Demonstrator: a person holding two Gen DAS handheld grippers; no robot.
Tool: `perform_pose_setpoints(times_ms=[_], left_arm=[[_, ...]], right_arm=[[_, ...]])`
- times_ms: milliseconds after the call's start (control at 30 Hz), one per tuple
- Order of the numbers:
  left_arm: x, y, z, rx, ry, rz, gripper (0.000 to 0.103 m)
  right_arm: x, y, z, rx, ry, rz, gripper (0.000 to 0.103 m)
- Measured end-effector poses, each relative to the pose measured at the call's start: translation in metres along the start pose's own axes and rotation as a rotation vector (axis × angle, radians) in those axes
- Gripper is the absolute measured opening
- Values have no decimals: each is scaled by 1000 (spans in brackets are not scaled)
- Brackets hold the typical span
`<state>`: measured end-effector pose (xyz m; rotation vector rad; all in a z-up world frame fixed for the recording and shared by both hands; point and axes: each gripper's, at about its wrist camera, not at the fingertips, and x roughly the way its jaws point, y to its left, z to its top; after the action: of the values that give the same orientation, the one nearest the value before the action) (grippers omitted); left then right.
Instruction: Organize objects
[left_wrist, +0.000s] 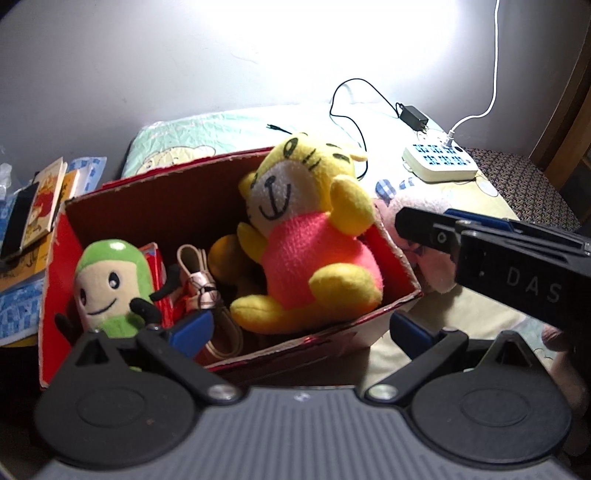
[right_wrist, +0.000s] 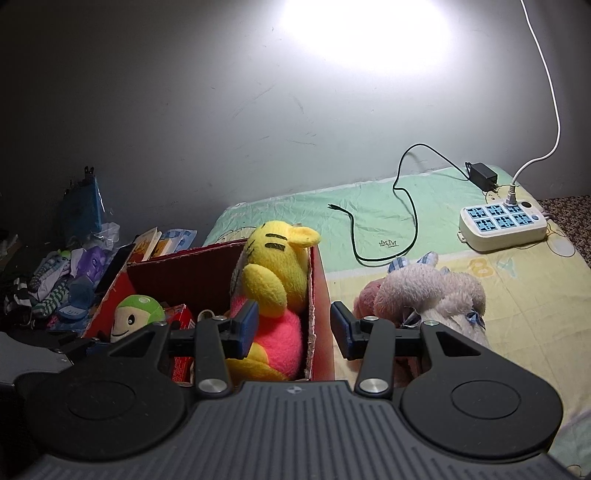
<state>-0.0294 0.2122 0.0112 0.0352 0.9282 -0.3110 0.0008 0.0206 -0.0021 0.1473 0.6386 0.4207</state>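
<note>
So the red cardboard box (left_wrist: 155, 206) sits on the pale green and yellow printed bedsheet (right_wrist: 517, 295), lid off, already stuffed. Inside I count two plush toys: one yellow tiger plush in a pink shirt (left_wrist: 306, 240) leaning against the box's right wall, and one green-hooded doll with a smiling cream face (left_wrist: 110, 284) at about 9 o'clock from it. Between them there's one coiled cream cable (left_wrist: 201, 284) and one red carton (left_wrist: 157, 266).

A third plush, a fluffy pink and white one (right_wrist: 428, 295), lies outside on the sheet, just beside the box at its 3 o'clock.

The left gripper (left_wrist: 301, 326) hovers tilted down over the near edge of the box, blue-padded tongs spread wide, nothing in them. The right gripper (right_wrist: 293, 328) is angled less steeply, straddling the box's right wall; its tongs stand about half spread and pinch nothing. From the left camera you see it coming in from 3 o'clock in front of the fluffy plush.

Further out: one white power strip with blue sockets (right_wrist: 502, 223) at 1 o'clock, one black adapter with a thin black cord (right_wrist: 480, 175) behind it, and one white cable (right_wrist: 550, 110) running up. A pile of books (left_wrist: 44, 199) and clothes sits at 9 o'clock.
</note>
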Motion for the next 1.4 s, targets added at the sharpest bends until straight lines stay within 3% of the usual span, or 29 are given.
perform_pose_setpoints(times_ms=[700,1400], left_arm=[[-17,-42,-18,10,17,127,101],[16,-78,-39,-44,145,196,101]], right_arm=[[-18,-37,-15,26,56,73,47],[-9,-80,-31,37,164,112,47]])
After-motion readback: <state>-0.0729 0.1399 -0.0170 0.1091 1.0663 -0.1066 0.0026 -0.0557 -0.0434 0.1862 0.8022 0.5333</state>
